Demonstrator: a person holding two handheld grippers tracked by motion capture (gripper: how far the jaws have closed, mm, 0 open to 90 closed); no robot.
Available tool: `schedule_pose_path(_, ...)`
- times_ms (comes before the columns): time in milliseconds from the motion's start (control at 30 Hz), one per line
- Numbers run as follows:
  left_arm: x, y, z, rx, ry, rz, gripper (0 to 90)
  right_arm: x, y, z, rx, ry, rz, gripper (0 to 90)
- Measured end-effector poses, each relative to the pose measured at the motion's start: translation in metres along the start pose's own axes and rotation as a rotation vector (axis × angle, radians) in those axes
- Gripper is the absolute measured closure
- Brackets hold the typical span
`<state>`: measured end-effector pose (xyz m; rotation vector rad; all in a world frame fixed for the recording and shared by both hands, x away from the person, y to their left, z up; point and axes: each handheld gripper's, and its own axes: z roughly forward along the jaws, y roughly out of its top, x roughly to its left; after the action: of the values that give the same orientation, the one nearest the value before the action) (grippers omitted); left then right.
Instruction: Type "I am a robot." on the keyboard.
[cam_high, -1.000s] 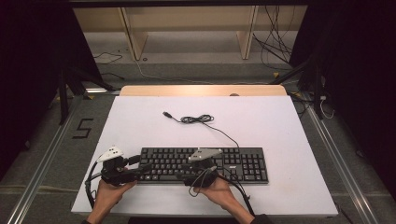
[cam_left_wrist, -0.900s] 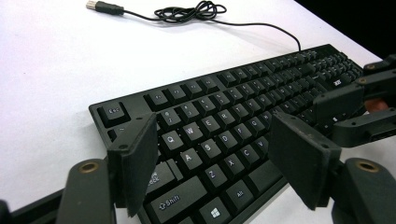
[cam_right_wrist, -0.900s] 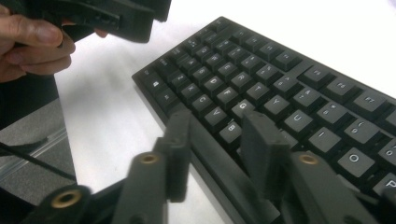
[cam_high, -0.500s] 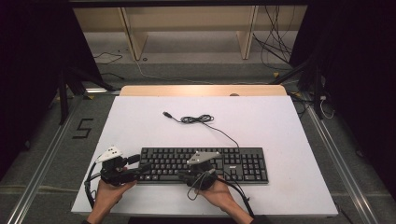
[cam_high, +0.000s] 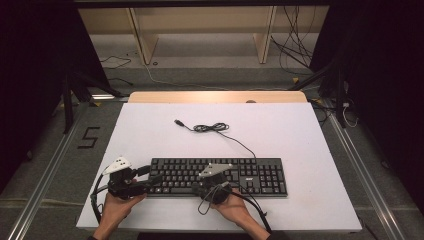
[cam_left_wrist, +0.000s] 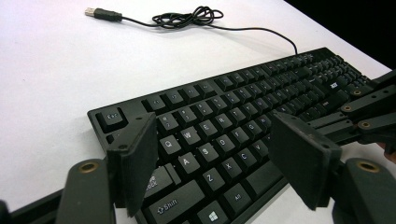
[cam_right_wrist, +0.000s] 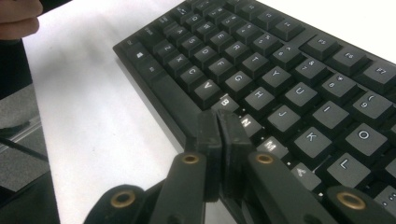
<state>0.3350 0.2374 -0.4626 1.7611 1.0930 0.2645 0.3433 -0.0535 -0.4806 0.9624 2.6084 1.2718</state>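
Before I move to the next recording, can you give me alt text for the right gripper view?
The right tool, its two black jaws pressed together with nothing between them, has its tip over the front edge of a black plastic computer keyboard near the B and N keys. The keyboard lies on a white table, running diagonally to the upper right.

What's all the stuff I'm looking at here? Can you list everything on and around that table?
black full-size computer keyboard: one, black, near front edge of the table
thin black keyboard cable with USB plug: one, black, loosely coiled behind the keyboard, plug lying free
white-topped table: one, white with a pale wooden far edge, centre of the high view
light wooden shelf frame: one, light wood, on the floor beyond the table
left gripper: one, black, jaws open astride the keyboard's left end
right gripper: one, black, jaws shut, tips over the keys near the space bar
person's hands: two, at the front edge
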Motion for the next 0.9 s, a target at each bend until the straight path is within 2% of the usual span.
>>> schedule_pose_path(533,-0.0005,-0.0001,0.0006,-0.002,-0.001,0.001,32.2,0.0014,-0.0022,0.0052,0.023,-0.006,-0.009,90.0)
schedule_pose_path(900,-0.0007,-0.0002,0.0012,0.002,0.0,0.004,32.3,-0.0002,-0.0011,0.0025,0.013,0.006,0.013,88.7)
